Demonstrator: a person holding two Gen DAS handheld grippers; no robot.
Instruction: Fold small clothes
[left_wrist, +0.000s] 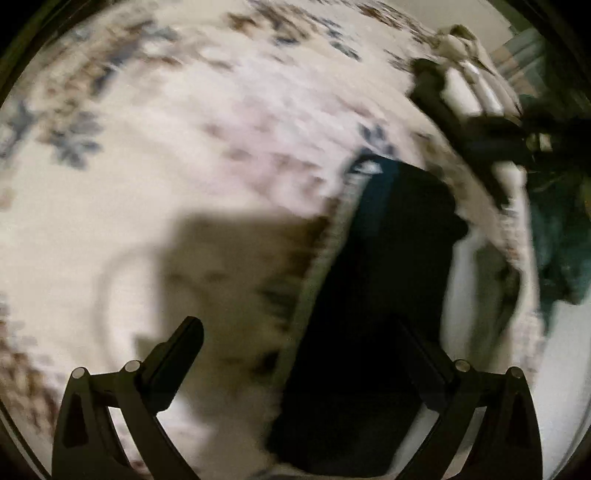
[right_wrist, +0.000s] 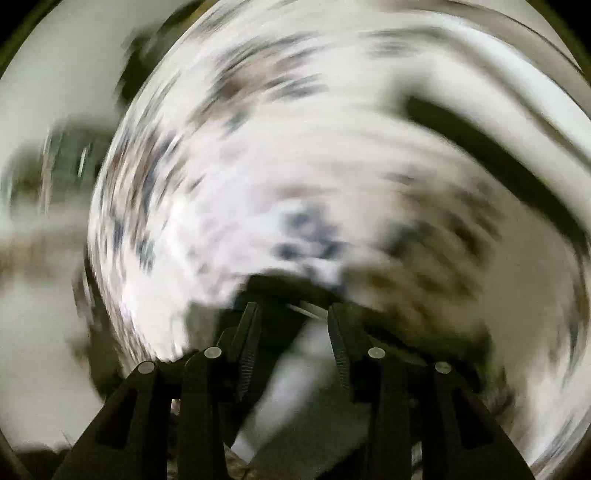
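Note:
A black garment (left_wrist: 373, 295) lies as a long dark strip on a white floral cover (left_wrist: 184, 147), with a grey ribbed edge along its left side. My left gripper (left_wrist: 299, 332) hangs over it, open wide. Its left finger (left_wrist: 181, 350) is above the cover and the right one is over the dark cloth. A blurred dark shape at the upper right looks like the right tool (left_wrist: 476, 129). The right wrist view is heavily smeared. There the right gripper (right_wrist: 293, 321) shows its pads apart, with nothing visibly pinched. A dark patch (right_wrist: 284, 284) lies just past its tips.
A teal cloth (left_wrist: 561, 240) lies off the cover's right edge. Pale folded fabric (left_wrist: 480, 85) sits at the far upper right. In the right wrist view a dark band (right_wrist: 498, 158) crosses the floral cover (right_wrist: 277, 147), with pale floor to the left.

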